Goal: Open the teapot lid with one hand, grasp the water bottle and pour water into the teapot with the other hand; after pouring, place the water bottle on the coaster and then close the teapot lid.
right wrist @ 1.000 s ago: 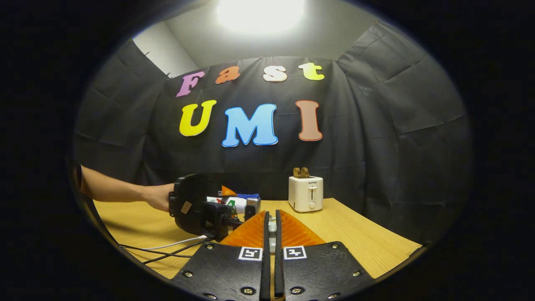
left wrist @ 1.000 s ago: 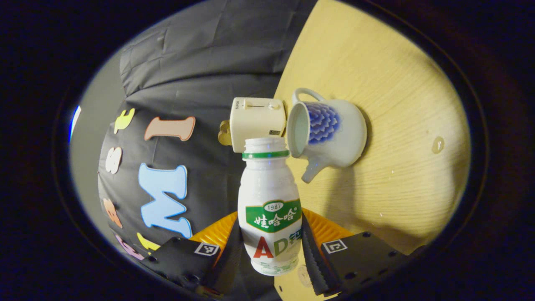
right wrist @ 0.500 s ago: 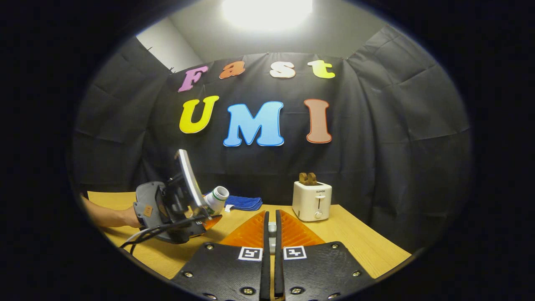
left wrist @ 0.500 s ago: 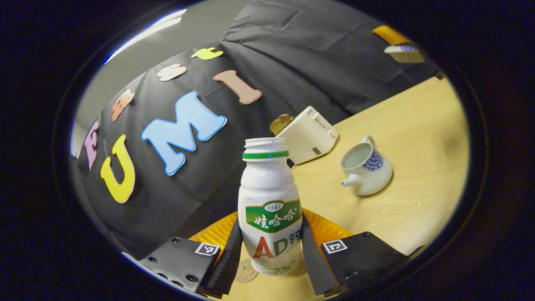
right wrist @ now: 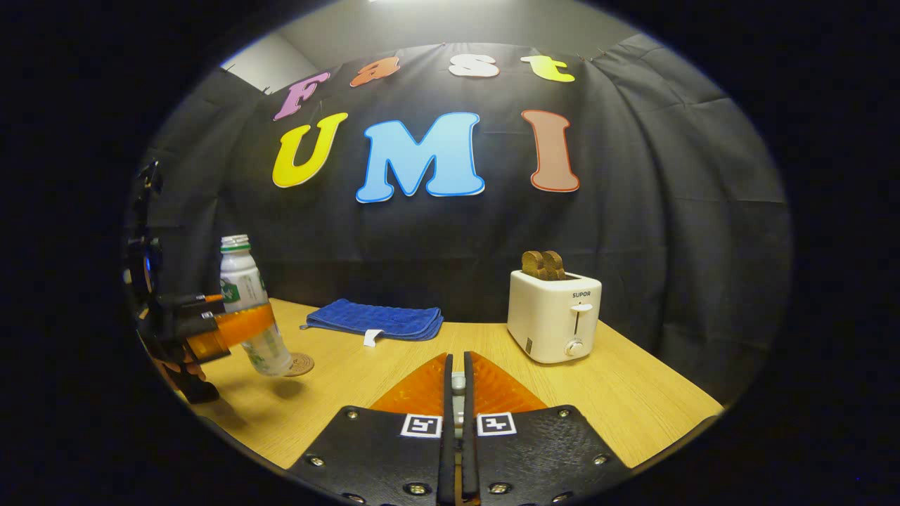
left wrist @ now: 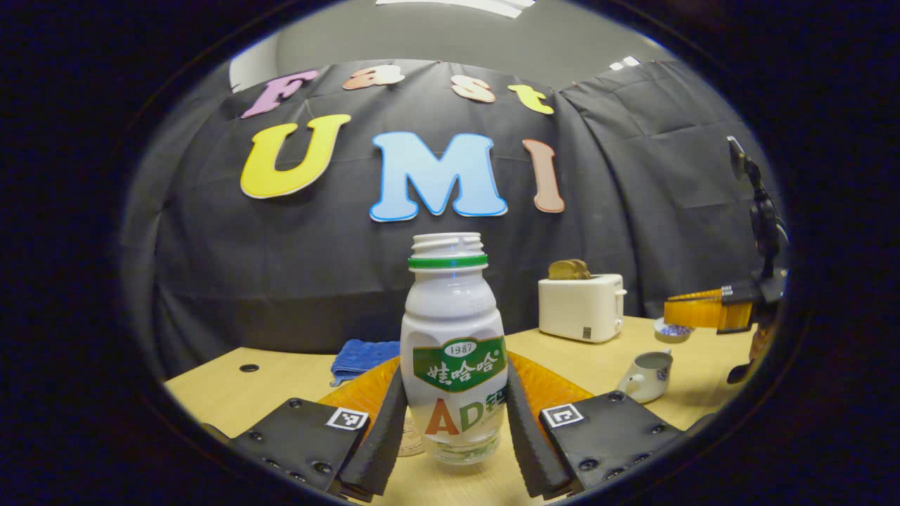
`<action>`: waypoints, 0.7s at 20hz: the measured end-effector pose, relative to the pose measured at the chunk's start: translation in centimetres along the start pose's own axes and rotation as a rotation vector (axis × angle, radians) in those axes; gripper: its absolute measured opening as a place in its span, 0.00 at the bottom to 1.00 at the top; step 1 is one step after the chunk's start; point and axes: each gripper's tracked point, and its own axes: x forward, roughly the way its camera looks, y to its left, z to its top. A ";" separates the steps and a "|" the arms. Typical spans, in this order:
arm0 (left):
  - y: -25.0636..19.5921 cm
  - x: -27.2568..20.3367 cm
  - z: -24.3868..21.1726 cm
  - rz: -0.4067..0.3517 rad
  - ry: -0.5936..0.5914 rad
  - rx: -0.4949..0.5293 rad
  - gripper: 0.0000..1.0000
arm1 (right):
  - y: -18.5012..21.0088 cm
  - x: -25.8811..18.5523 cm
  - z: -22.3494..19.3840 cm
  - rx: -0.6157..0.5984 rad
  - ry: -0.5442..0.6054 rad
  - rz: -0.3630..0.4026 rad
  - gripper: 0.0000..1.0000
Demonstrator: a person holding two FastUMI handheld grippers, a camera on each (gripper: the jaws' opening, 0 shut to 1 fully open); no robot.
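Your left hand-held gripper (left wrist: 453, 429) clamps the upright, uncapped white plastic bottle (left wrist: 453, 351) just above the round brown coaster (right wrist: 300, 364). White-and-blue ceramic teapot (left wrist: 647, 376) stands lidless on the wooden counter (left wrist: 281, 379). Your right hand-held gripper (right wrist: 455, 385) pinches the small lid (left wrist: 673, 329); toaster (right wrist: 555, 316) holds bread.

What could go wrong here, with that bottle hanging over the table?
1. The water bottle in the left gripper has no cap. It looks off-centre from the coaster, so it could land on the coaster's edge, tip and spill.
2. The right gripper pinches the teapot lid by a small part. It might slip before it reaches the open teapot.
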 end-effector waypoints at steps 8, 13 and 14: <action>1.6 0.3 0.6 0.023 -0.001 -0.092 0.80 | -0.4 1.9 -3.3 -0.039 0.037 -0.039 0.04; 2.7 0.9 -0.6 0.052 0.024 -0.086 0.75 | 0.0 1.7 -4.3 -0.017 0.053 -0.039 0.04; 2.7 1.0 -0.9 0.051 0.029 -0.091 0.80 | 0.0 1.7 -4.4 -0.028 0.050 -0.041 0.04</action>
